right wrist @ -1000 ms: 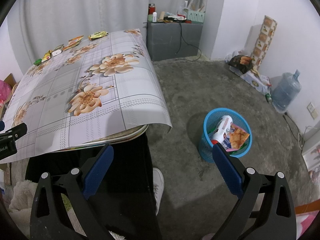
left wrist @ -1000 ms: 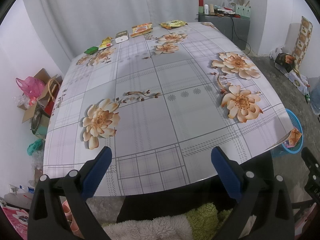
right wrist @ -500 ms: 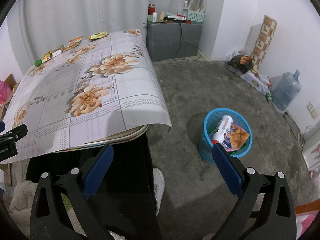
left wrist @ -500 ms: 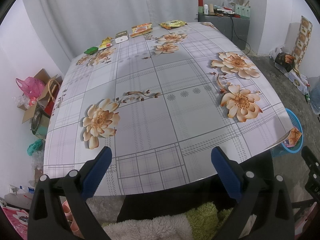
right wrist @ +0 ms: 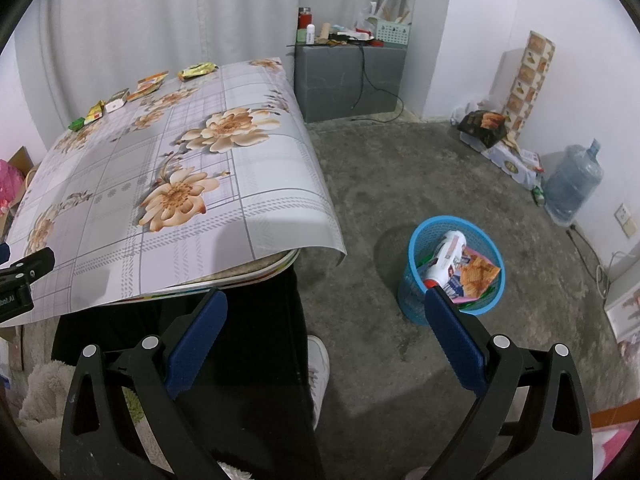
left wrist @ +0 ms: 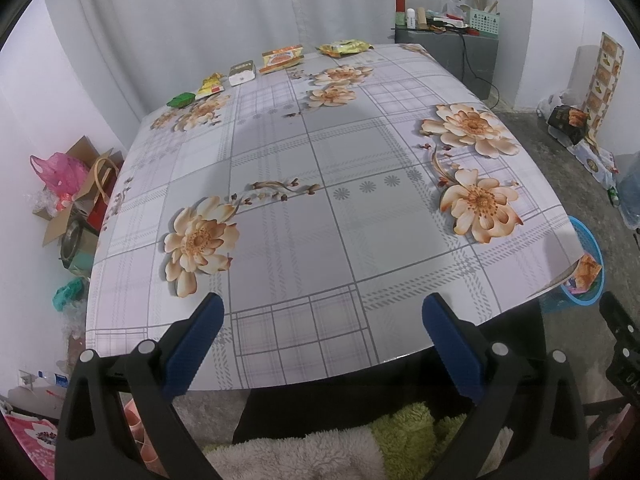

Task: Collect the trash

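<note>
Several pieces of trash lie in a row at the far edge of the flowered table (left wrist: 320, 208): a green packet (left wrist: 181, 100), a yellow wrapper (left wrist: 210, 86), a white box (left wrist: 242, 73), an orange packet (left wrist: 281, 57) and a yellow-green packet (left wrist: 345, 47). They also show in the right wrist view, with the orange packet (right wrist: 151, 82) among them. A blue waste basket (right wrist: 452, 268) stands on the floor right of the table and holds a white bottle (right wrist: 446, 256) and a snack bag. My left gripper (left wrist: 320, 320) is open and empty over the table's near edge. My right gripper (right wrist: 324, 312) is open and empty above the floor, left of the basket.
A grey cabinet (right wrist: 348, 76) with bottles stands behind the table. A water jug (right wrist: 572, 188) and boxes sit by the right wall. Bags and cardboard (left wrist: 76, 196) pile up left of the table. The person's legs and white shoe (right wrist: 318, 368) are below the right gripper.
</note>
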`<state>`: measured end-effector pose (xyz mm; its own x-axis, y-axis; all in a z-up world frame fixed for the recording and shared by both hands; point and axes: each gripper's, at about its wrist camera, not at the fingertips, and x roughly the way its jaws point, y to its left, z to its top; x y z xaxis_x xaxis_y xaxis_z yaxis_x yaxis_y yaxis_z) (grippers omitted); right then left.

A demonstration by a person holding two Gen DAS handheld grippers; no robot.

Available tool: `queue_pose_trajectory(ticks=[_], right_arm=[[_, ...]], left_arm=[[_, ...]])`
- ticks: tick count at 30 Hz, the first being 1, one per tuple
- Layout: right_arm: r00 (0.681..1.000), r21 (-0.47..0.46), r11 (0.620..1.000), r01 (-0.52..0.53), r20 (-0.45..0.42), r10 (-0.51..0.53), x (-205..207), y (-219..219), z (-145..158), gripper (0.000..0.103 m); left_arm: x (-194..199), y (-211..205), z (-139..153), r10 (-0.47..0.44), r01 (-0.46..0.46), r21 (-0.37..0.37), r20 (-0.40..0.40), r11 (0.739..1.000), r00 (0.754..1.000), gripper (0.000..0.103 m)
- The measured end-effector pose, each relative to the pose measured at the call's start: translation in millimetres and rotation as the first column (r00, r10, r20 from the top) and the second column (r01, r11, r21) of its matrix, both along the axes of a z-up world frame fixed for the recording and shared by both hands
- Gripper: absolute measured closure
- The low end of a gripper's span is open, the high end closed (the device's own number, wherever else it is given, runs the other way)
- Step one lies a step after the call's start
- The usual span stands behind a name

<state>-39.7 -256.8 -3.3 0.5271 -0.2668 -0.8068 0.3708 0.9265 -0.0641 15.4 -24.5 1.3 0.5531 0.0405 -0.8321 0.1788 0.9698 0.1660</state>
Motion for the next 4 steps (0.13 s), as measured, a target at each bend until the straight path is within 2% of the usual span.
queue_pose_trajectory(ticks=[4], right_arm=[[1.0, 0.001, 1.0, 0.0, 0.0, 0.0, -0.1, -0.3, 0.0, 0.008]], left_arm=[[-0.3, 0.1, -0.5, -0.002, 0.002, 0.0, -0.001, 1.0, 1.0, 0.006]])
